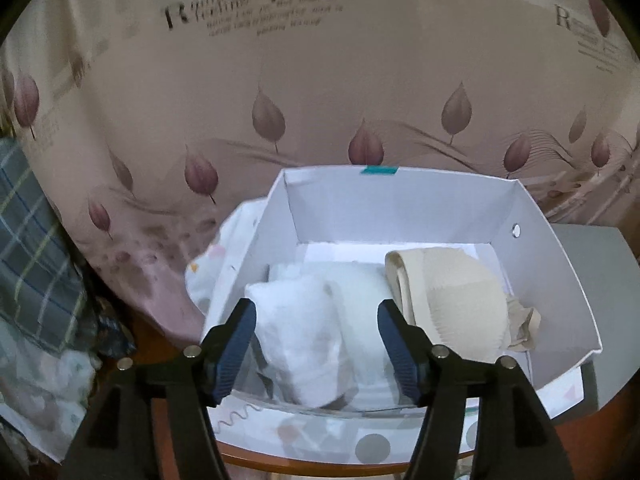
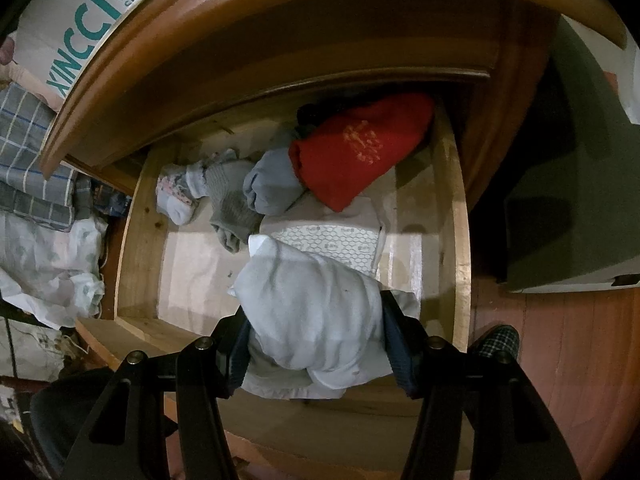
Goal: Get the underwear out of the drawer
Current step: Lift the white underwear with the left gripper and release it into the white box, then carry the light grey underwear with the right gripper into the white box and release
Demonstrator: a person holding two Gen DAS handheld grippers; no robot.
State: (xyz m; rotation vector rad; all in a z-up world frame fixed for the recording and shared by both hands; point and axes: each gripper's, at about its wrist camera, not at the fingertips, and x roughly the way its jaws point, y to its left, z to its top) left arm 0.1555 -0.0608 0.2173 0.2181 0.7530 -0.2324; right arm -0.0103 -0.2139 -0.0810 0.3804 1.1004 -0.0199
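In the right wrist view the wooden drawer (image 2: 460, 216) stands open. My right gripper (image 2: 316, 340) is shut on a pale grey-white piece of underwear (image 2: 316, 304) and holds it over the drawer's front part. Deeper in the drawer lie a red garment (image 2: 360, 152), a grey-blue roll (image 2: 272, 188), grey socks (image 2: 232, 204) and small patterned pieces (image 2: 176, 192). In the left wrist view my left gripper (image 1: 318, 344) is open over a white box (image 1: 400, 208), its fingers on either side of white folded underwear (image 1: 308, 332). A beige rolled piece (image 1: 452, 300) lies to its right.
The white box stands on a round wooden tabletop (image 1: 280, 460) beside a leaf-print bedspread (image 1: 320, 80). A plaid cloth (image 2: 28, 152) and a printed white sheet (image 2: 48, 264) lie left of the drawer. A slippered foot (image 2: 500, 340) stands on the floor at the right.
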